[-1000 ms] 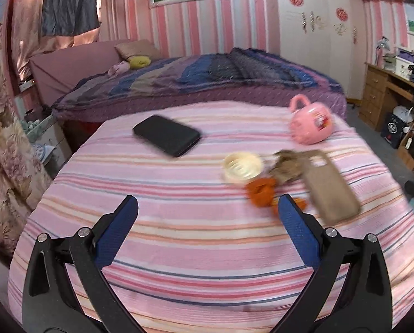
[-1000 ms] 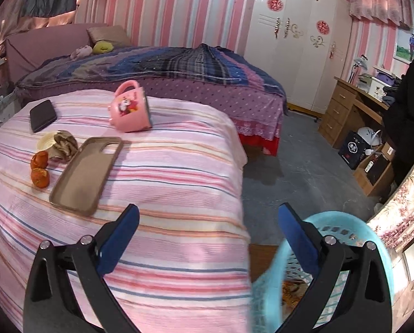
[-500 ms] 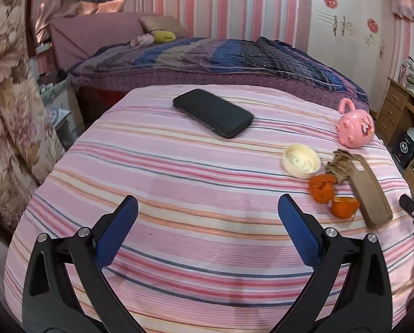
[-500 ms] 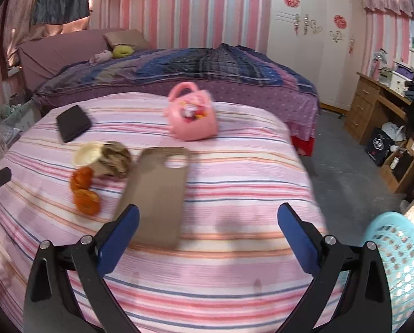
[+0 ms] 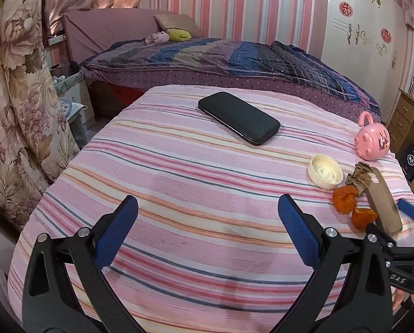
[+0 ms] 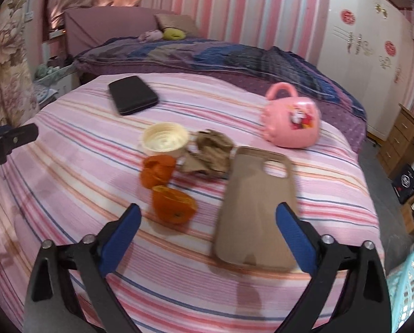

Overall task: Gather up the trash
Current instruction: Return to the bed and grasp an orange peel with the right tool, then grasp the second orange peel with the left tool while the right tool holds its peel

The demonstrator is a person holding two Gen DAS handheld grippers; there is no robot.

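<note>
Your right tongs (image 6: 207,222) are closing on nothing near the orange peel (image 6: 173,204); your left tongs (image 5: 207,213) are spread wide over bare striped worktop (image 5: 179,194).

Left gripper (image 5: 207,213) fingers (image 5: 115,231) spread wide over the striped desk (image 5: 179,183), nothing between them. Black phone (image 5: 239,117) mid-desk. Far right: cream lid (image 5: 325,171), crumpled brown paper (image 5: 359,177), two orange peels (image 5: 345,199), tan phone case (image 5: 384,204), pink mug (image 5: 372,143).
</note>
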